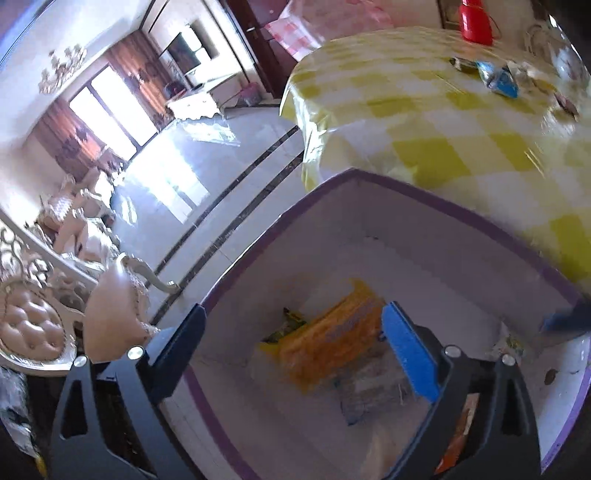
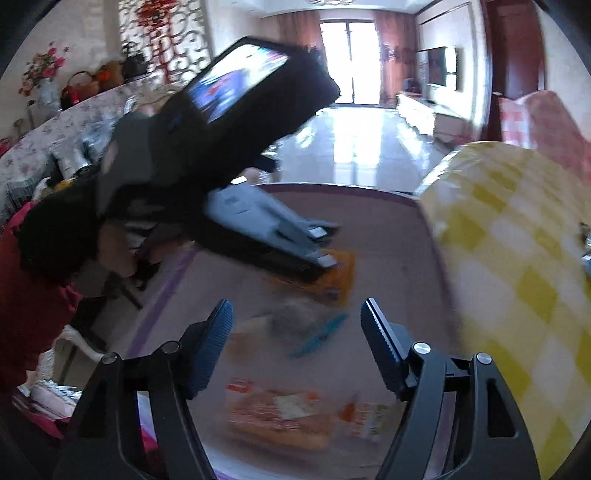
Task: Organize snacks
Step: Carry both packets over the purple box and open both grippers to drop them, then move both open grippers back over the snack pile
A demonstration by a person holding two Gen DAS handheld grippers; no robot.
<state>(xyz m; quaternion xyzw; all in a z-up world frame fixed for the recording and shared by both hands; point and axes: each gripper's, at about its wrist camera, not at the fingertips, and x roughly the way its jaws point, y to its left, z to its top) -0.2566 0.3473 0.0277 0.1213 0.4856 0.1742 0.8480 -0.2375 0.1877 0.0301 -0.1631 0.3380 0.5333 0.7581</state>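
Left tool (image 1: 295,343), lower centre of its own view: spread wide, grasping nothing, one finger outside the rim of the box (image 1: 424,192), the other inside. Right tool (image 2: 295,332), lower centre of the right view: likewise released and empty, poised over the open box.

Just beyond the left tool's tips, in the box bottom: an orange packet (image 1: 332,343) lying across a paler wrapper (image 1: 373,398), edges smeared by blur. Under the right tool, low in the frame: a red-and-white packet (image 2: 273,410) beside a smaller orange-and-green one (image 2: 365,421), and a thin blue strip (image 2: 321,334) near mid-frame. Exact contact between these impossible to judge through the blur.

Risks close in: with a finger straddling the wall, any closing or dropping likely to catch the rim and tip or drag the box. Both tools crowded over the same opening, so a knock between them plausible.

Further off, upper right of the left view: a blue wrapper (image 1: 498,79) and a dark stick-shaped snack (image 1: 463,63) lying near each other on the yellow-checked bench (image 1: 424,147), well apart from the box; a red cup-like thing (image 1: 475,20) at the far edge. Judged unfinished, with those snacks not yet boxed.

Risks far out: glossy cloth likely slippery, so a flat wrapper may skid away from closing fingers; a careless reach may clip the red thing.
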